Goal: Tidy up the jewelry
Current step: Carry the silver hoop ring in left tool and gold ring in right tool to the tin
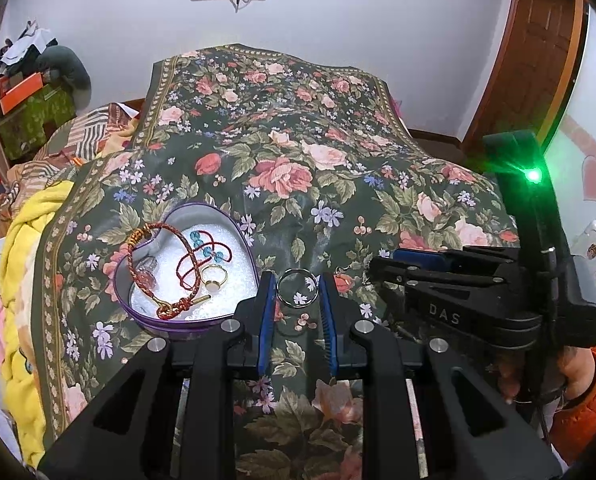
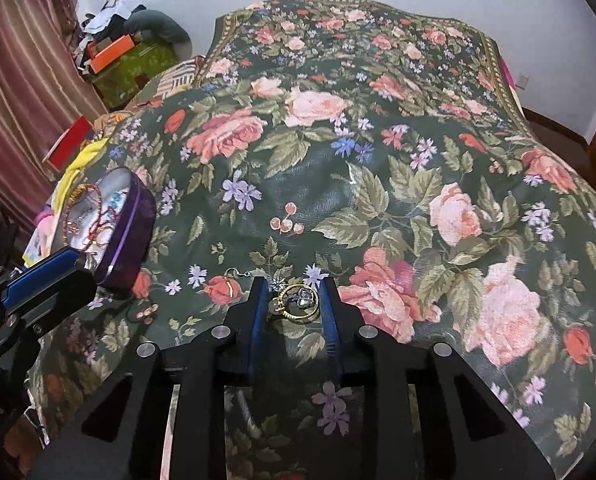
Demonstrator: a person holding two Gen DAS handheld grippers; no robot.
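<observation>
1. 1 purple heart-shaped tin (image 1: 138, 312) sits on the floral bedspread (image 1: 298, 152), white padding inside. It's got a red braided bracelet (image 1: 146, 264), a red cord with blue beads (image 1: 206, 248) and a gold ring (image 1: 214, 276); the bracelet hangs over the rim a bit.
2. Left gripper (image 1: 298, 292) is just right of the tin, blue pads pinching a plain silver ring (image 1: 298, 289) upright, above the cloth.
3. Right gripper (image 2: 294, 300) is low over the bedspread, narrow, closed around a gold ring with a clear stone (image 2: 298, 300).
4. A hand in an orange sleeve (image 1: 581, 384) grips the right tool's handle.
</observation>
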